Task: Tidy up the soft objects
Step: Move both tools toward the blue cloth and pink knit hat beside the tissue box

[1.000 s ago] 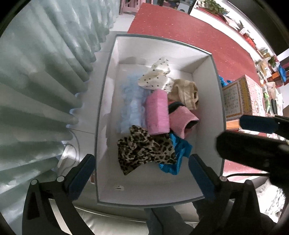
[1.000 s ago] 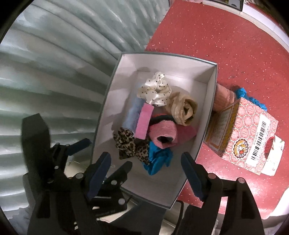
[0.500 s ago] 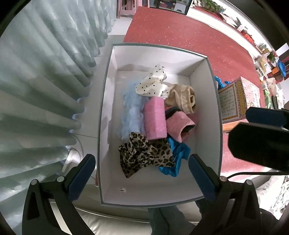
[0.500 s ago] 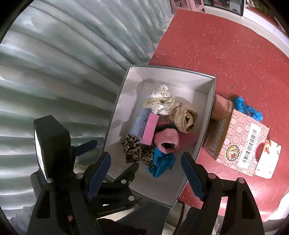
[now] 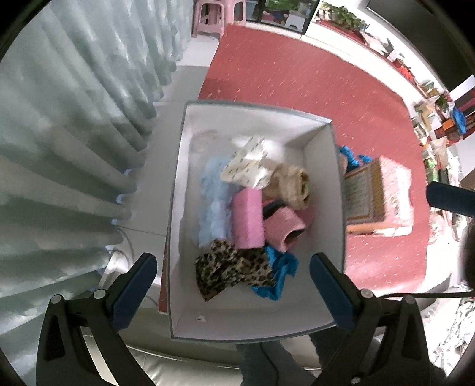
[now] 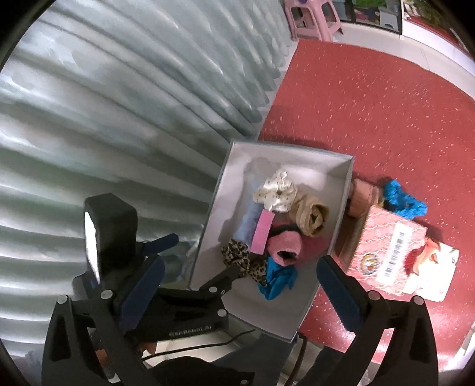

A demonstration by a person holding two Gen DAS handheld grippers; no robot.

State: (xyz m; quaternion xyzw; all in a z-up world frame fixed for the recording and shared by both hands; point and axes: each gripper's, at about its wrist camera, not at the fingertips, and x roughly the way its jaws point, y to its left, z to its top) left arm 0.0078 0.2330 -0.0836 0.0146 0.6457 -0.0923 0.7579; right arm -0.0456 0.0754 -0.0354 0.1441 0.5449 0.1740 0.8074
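Both the left gripper (image 5: 233, 277) and right gripper (image 6: 240, 280) are held wide apart and empty above the white cardboard box (image 5: 323, 322) of fabric scrunchies, so neighbouring pieces could easily be snagged.

1. Domestic living room.
2. Pleated pale grey-green curtains (image 5: 68, 142) at nine o'clock.
3. Speckled red carpet (image 6: 371, 112) at one o'clock.
4. Pink plastic stool (image 6: 311, 17) at twelve o'clock.
5. Cluttered shelving with potted plants (image 5: 427, 89) at two o'clock.
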